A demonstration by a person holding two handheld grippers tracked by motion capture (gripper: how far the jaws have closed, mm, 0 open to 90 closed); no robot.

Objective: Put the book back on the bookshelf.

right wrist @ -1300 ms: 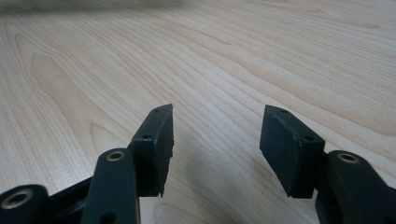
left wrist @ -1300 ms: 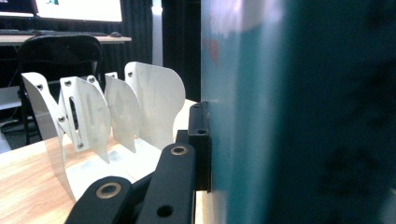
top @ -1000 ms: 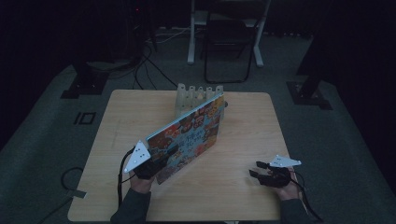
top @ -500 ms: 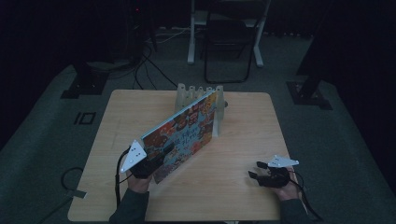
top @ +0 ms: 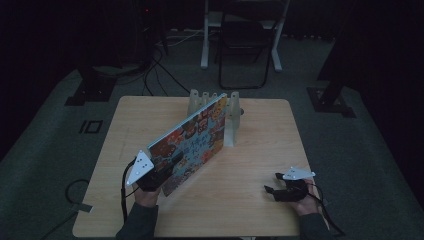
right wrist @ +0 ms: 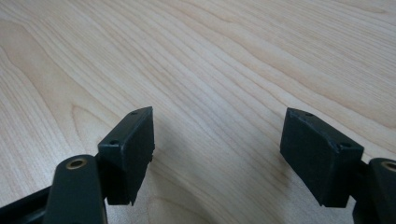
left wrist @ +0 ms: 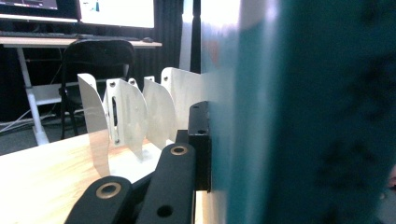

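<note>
A flat book with a colourful picture cover point(top: 192, 140) stands tilted on the wooden table point(top: 260, 150). Its far end is at the white slotted rack point(top: 232, 117). My left gripper point(top: 159, 179) is shut on the book's near lower edge. In the left gripper view one black pad point(left wrist: 200, 144) presses on the teal cover point(left wrist: 303, 112), with the rack's white dividers point(left wrist: 126, 116) beyond it. My right gripper point(top: 271, 184) lies low at the table's near right. Its jaws point(right wrist: 217, 149) have just been opening and now stand wide apart over bare wood point(right wrist: 210, 56), nothing between them.
A black folding chair point(top: 245, 45) and a white desk leg point(top: 205, 35) stand on the floor beyond the table's far edge. Cables point(top: 160, 65) run across the dark floor at the back left. Each gripper trails a cable off the near edge.
The book's far end has swung left toward the rack's slots and the cover stands steeper. The right gripper's jaws have spread wider; that hand stays where it was.
</note>
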